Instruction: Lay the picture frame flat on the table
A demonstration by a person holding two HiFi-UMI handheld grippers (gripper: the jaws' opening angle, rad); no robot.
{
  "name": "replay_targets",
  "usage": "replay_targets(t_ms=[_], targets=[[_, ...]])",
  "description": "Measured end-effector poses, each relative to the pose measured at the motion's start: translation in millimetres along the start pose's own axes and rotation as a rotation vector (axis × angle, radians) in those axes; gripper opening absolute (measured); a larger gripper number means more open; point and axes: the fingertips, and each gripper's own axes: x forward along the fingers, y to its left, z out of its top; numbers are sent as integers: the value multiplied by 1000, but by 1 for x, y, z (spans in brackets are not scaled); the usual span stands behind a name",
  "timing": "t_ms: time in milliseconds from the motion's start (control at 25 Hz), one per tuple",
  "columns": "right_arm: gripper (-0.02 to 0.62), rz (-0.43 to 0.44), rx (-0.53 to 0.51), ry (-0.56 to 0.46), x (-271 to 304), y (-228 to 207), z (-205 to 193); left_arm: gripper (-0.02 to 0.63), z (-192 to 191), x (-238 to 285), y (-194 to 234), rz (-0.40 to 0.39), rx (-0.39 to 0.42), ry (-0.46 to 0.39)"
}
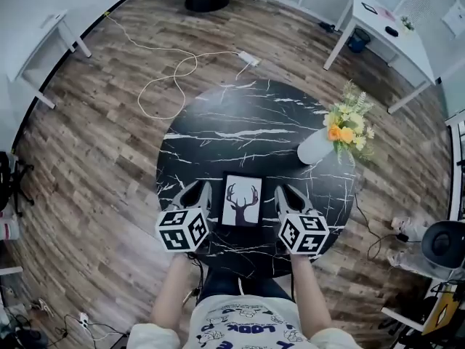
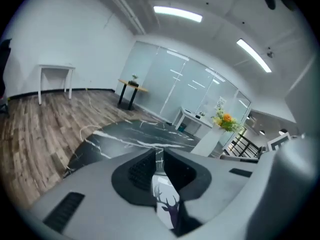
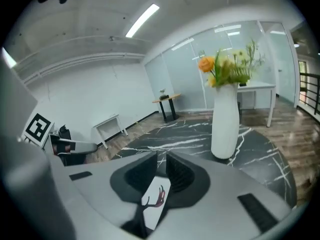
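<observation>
A white cable loops on the floor at far left, away from the round black marble table. My left gripper hangs over the table's near rim, its jaws drawn to a thin slit and pinching nothing. Just beside it is the picture frame, deer print facing up; I cannot tell if it lies flat or leans. My right gripper flanks the frame, also slit-narrow and empty. Bare tabletop lies beyond. A white vase stands well apart at right. The head view shows the whole print. Each gripper view shows only a sliver of it.
</observation>
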Motion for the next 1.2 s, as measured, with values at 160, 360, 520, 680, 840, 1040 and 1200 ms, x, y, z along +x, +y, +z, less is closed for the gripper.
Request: replay_targets(t_ms=[160, 360, 520, 680, 840, 1040, 1200], targets=[[63, -17, -67, -121, -29, 8, 45, 63, 48, -26, -16, 44, 140, -110], [58, -23, -128, -274, -66, 23, 94, 40, 93, -57, -45, 48, 238, -251], [54, -45, -188, -379, -93, 34, 126, 32, 120, -82, -65, 70, 304, -355], [51, -50, -236, -467, -112, 46, 151, 32, 144, -106, -81, 95, 357, -452], [49, -46, -252, -528, -127, 53, 165, 32, 162, -130, -96, 133, 422, -545], [48, -46, -280, -573, -141, 63, 179, 32, 172, -148, -101, 149, 431, -604], [46, -49, -287, -595, -148, 67, 185, 31, 175, -157, -100, 161, 440, -622]])
